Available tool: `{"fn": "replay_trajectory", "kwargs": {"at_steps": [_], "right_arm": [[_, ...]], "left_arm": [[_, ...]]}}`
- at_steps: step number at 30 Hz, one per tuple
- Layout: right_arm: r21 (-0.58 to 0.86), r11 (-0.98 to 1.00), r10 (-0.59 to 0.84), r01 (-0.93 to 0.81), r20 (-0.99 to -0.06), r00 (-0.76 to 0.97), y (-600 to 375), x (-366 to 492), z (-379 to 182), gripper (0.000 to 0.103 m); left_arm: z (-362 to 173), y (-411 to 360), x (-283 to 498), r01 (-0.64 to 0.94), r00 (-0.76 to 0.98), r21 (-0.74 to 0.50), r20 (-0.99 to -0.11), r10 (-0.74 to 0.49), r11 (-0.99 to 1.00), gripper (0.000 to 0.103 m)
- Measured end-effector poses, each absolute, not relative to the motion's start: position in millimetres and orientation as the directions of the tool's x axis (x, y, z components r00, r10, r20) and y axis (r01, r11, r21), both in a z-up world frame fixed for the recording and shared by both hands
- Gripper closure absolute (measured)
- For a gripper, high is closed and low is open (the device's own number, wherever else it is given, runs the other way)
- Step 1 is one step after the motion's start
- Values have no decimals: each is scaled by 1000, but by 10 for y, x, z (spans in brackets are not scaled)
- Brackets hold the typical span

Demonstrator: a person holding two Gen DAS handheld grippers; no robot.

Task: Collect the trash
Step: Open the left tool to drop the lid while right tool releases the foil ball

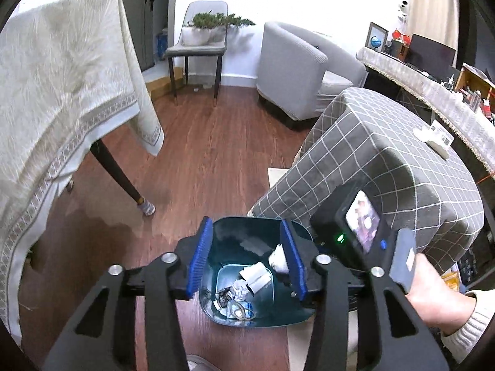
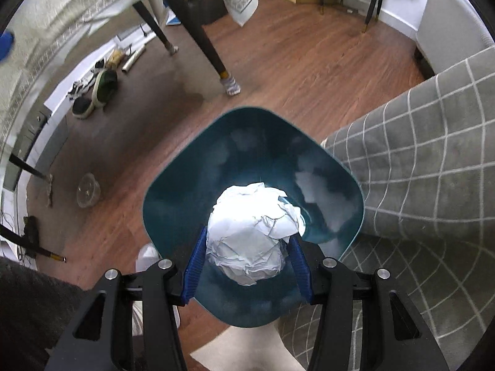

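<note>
A dark teal bin (image 1: 224,238) stands on the wood floor, with crumpled paper and wrappers (image 1: 247,284) at its bottom. My left gripper (image 1: 247,259) hangs above it, open, with nothing between its blue pads. In the right wrist view my right gripper (image 2: 247,247) is shut on a white crumpled paper ball (image 2: 250,232), held over the mouth of the bin (image 2: 247,142). From the left wrist view, the right tool's camera (image 1: 362,228) and the hand (image 1: 433,296) holding it show at the bin's right. A bit of white paper (image 1: 278,258) peeks past my left gripper's right pad.
A low table under grey checked cloth (image 1: 386,160) presses against the bin's right side. A cream-clothed table (image 1: 62,77) with dark legs (image 1: 117,170) stands to the left. On the floor lie a clear plastic container (image 2: 88,190) and shoes (image 2: 105,86). A grey armchair (image 1: 294,68) sits beyond.
</note>
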State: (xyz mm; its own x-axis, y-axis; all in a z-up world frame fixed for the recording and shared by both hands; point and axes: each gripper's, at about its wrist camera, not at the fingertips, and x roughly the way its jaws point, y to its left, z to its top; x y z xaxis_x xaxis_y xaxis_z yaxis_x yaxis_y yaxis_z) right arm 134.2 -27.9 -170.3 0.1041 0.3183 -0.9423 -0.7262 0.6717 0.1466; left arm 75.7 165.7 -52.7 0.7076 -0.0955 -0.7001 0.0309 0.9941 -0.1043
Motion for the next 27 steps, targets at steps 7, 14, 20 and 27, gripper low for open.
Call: {"fn": "replay_trajectory", "kwargs": {"at_steps": [7,14,20,27], "right_arm": [[129,647,263,-752,-963,61,-283,1261,-1904,51],[91,652,195,-753,-979,50,-361,1203,-2035,35],[116,648,267,-753,-960,81,-474,1222,-1786,35],[147,593,418,-792,-897,147,-654,1092,-1150,35]], "left_arm": [[-266,1667,692,26,761,-124,-641,-100,992,64],[-118,1612,677,39,784,-139,-610,-116,990,64],[-1,1538,701,28,797,-115,-596,-92,993,64],[100,1419,758,25,814,-116,-574,-88,993,61]]}}
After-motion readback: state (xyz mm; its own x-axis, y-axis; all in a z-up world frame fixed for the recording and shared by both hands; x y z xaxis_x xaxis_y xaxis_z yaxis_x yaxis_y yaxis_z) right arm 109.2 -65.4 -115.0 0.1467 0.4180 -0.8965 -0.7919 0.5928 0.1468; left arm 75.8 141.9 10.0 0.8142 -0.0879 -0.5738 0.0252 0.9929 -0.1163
